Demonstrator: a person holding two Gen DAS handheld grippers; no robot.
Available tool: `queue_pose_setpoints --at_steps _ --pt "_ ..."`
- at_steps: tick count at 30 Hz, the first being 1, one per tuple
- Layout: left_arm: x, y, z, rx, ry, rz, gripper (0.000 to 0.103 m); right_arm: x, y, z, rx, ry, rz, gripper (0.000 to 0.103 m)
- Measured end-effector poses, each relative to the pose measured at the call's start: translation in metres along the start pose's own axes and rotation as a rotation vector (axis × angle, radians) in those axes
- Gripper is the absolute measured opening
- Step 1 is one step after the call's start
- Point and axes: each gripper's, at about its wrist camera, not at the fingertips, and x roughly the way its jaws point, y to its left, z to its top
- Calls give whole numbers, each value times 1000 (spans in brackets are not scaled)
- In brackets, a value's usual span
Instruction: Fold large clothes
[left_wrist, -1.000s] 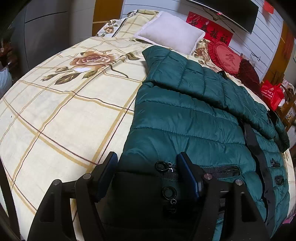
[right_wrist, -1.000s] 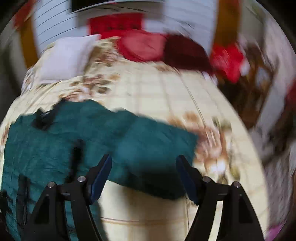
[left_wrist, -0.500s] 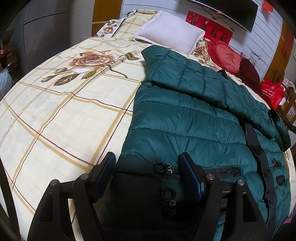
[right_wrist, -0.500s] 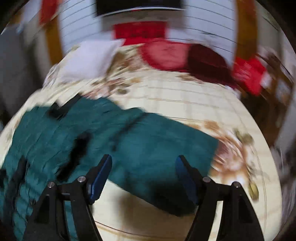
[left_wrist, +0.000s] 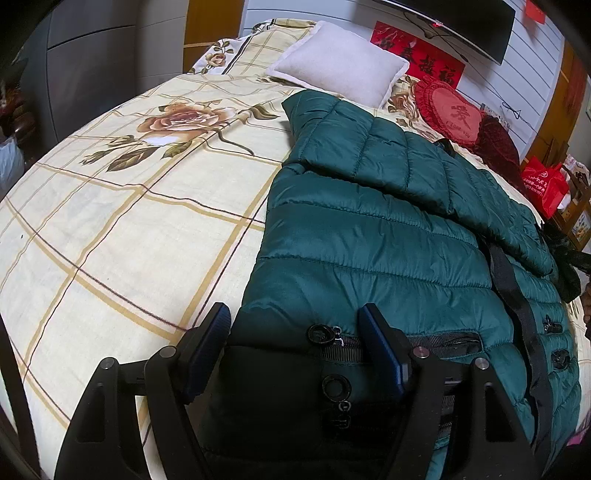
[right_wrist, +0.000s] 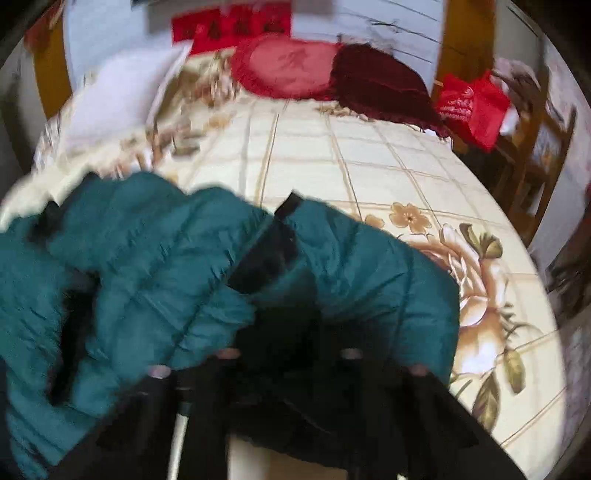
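1. Left wrist view: the green puffer jacket lies flat on the floral bedspread, its near hem toward me and its collar end toward the white pillow.
2. One sleeve is already laid across the jacket's body, so I judge the first sleeve fold done.
3. My left gripper hangs over the near hem with its jaws spread and released; the black zip pocket sits between them, but the pads do not press on it.
4. Right wrist view: this picture is blurred. The other sleeve spreads out over the bedspread on the far side of the jacket, not yet folded in.
5. My right gripper has just snapped closed, and dark-trimmed green fabric at that sleeve's near edge is bunched right where the fingertips meet. I read it as clenched on the sleeve, though the blur hides the pads themselves.
6. Still to do, as I judge it: carry this sleeve across onto the body, then fold the jacket over, hem toward collar.
7. The padding is slippery and springy, so the folds may creep open.
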Motion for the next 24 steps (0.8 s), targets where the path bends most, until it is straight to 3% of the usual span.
queue_pose_setpoints --at_steps 5,9,16,21,24 --pt "0 0 0 1 0 0 54 -48 15 10 -21 -112 18 11" --pt "0 0 0 2 0 1 55 -76 57 27 -18 -184 90 11" --pt "3 -3 1 14 4 16 55 -87 191 38 -48 -226 275 11" --pt "5 -6 2 30 9 37 55 -73 294 32 -120 -208 426 10" --pt "5 -8 1 34 9 42 55 -48 344 15 -187 -153 442 11"
